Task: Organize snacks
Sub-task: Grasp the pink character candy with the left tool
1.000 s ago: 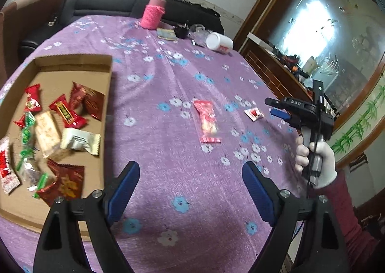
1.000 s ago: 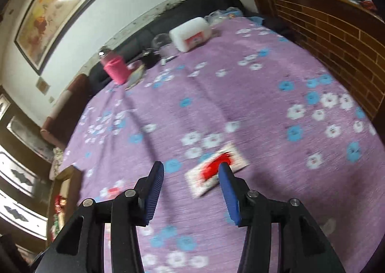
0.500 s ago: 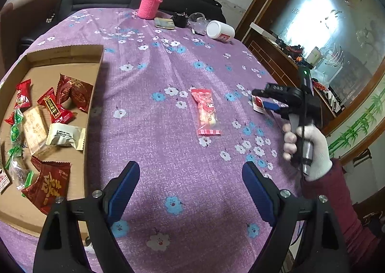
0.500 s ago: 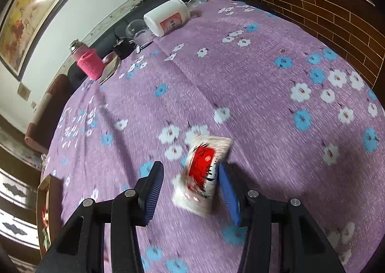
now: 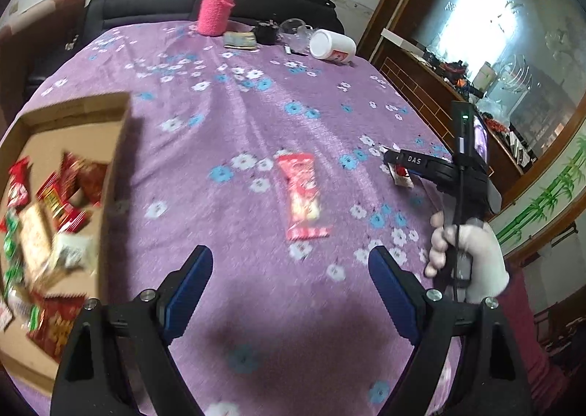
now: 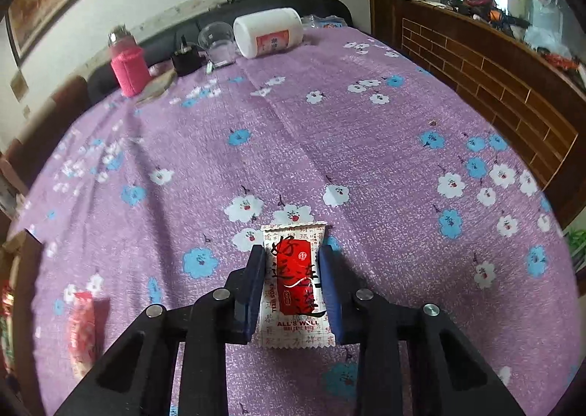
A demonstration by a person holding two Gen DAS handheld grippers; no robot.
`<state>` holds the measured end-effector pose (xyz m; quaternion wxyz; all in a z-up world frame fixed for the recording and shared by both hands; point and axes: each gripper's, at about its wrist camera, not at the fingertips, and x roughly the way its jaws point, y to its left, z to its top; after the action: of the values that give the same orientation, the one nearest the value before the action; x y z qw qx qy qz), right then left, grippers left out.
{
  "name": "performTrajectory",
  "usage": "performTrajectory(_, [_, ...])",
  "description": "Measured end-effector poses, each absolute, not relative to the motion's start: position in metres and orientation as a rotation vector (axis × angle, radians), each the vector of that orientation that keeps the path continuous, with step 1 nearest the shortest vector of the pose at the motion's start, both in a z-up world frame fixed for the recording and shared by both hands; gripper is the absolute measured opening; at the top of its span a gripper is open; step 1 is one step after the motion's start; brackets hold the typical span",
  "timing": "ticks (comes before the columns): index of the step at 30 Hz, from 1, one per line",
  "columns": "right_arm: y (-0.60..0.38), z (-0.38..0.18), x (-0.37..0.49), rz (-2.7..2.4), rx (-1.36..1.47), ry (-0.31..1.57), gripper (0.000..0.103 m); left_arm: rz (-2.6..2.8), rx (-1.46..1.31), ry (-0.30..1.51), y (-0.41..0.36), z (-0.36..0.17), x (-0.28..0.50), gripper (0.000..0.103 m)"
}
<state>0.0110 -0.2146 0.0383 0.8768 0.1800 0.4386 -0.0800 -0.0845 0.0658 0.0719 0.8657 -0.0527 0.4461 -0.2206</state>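
Right gripper (image 6: 293, 288) jaws just closed, pinching white-red candy packet (image 6: 295, 284) by its sides for lifting; left gripper (image 5: 289, 291) wide, empty, lined up on pink snack bar (image 5: 302, 192).

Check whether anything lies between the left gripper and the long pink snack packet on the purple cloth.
Nothing visible does. The left gripper hangs open over bare purple tablecloth, and the long pink snack packet lies flat just ahead of its jaws. The cardboard box sits off to the left, clear of that path.
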Motion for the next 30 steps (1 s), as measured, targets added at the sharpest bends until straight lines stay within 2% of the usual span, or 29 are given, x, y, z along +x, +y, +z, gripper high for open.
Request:
performTrajectory(8, [-0.216,0.046,0.004,-0.087,0.452,0.857,0.031,-0.474,-0.041,0.969,0.012,0.049,-0.034,0.083])
performTrajectory(10, [-0.213,0.048,0.004,-0.078,0.449,0.855,0.031,-0.473,-0.007,0.969,0.001,0.042,-0.027,0.069])
performTrajectory(12, [-0.212,0.049,0.003,-0.068,0.455,0.853,0.031,-0.468,0.029,0.972,-0.008,0.036,-0.02,0.06])
performTrajectory(20, [-0.209,0.053,0.002,-0.046,0.463,0.84,0.031,-0.446,0.086,0.972,-0.019,0.019,-0.005,0.038])
performTrajectory(22, [-0.208,0.053,0.001,-0.043,0.462,0.839,0.031,-0.436,0.105,0.961,-0.019,0.018,-0.004,0.022])
performTrajectory(30, [-0.209,0.054,0.0,-0.051,0.462,0.827,0.031,-0.449,0.055,0.934,-0.004,0.027,-0.009,0.022])
